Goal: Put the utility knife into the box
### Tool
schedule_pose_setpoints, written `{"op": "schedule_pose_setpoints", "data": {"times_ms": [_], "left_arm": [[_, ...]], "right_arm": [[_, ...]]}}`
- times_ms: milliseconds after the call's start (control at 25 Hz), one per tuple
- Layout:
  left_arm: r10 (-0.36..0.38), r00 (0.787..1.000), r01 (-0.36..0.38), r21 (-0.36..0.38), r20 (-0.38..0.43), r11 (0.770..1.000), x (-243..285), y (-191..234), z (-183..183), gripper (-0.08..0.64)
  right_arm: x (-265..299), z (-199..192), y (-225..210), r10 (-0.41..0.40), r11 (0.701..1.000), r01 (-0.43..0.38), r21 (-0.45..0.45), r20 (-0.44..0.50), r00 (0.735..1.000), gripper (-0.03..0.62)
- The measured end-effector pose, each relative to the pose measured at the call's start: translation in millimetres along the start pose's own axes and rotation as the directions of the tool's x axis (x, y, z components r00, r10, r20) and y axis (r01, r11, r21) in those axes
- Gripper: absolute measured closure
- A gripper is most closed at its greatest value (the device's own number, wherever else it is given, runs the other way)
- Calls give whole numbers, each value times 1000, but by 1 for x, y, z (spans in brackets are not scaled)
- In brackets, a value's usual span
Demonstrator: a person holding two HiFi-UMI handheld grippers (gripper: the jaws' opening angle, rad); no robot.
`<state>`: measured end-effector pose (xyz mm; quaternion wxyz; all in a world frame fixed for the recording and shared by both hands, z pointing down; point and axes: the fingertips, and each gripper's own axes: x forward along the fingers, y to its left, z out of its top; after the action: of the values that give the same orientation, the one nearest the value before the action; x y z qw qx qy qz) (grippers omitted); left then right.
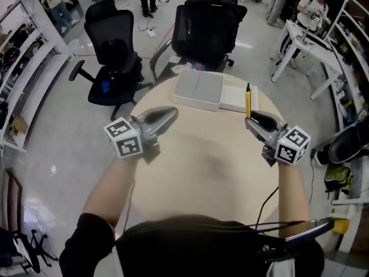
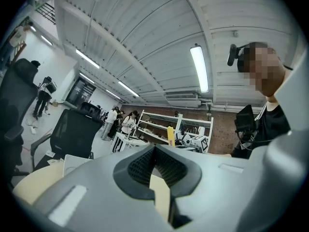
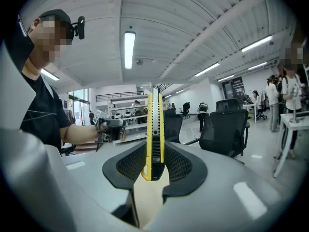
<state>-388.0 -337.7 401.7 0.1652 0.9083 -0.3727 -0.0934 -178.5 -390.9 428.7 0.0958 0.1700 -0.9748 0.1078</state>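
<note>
The right gripper (image 1: 254,120) is clamped on the yellow knife (image 1: 248,100), which sticks out of its jaws over the table (image 1: 202,160), just right of the white box (image 1: 198,104). The knife's lower end is buried between the pads (image 3: 181,164), and its blade tip is too small to make out. The left gripper (image 1: 168,116) has its jaws together on nothing. In its own view, its body hides most of the box.

No writing can be read on anything here.

At frame centre, the right gripper (image 3: 153,170) clamps an upright yellow utility knife (image 3: 155,137); the left gripper (image 3: 109,128) appears mid-left.
</note>
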Motion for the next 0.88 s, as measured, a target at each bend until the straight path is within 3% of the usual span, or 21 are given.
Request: {"op": "schedule_pose_setpoints", "data": {"times_ms": [240,440,680,880], "left_arm": [[-43,999,43,6,-31,999,68,46,-10,561],[-68,995,67,-22,-66,998,120,86,-37,561],[-106,989,100,-60,-106,993,171,135,-84,561],[-123,984,115,-70,-127,991,199,173,-118,561]], "right_arm": [[17,-7,-84,-64,997,60,-56,-77,995,460],[32,-36,-154,-118,990,102,-95,-170,978,460],[64,-85,-235,-142,984,100,-148,-309,940,460],[93,-123,-293,-155,976,70,-206,-432,889,460]]}}
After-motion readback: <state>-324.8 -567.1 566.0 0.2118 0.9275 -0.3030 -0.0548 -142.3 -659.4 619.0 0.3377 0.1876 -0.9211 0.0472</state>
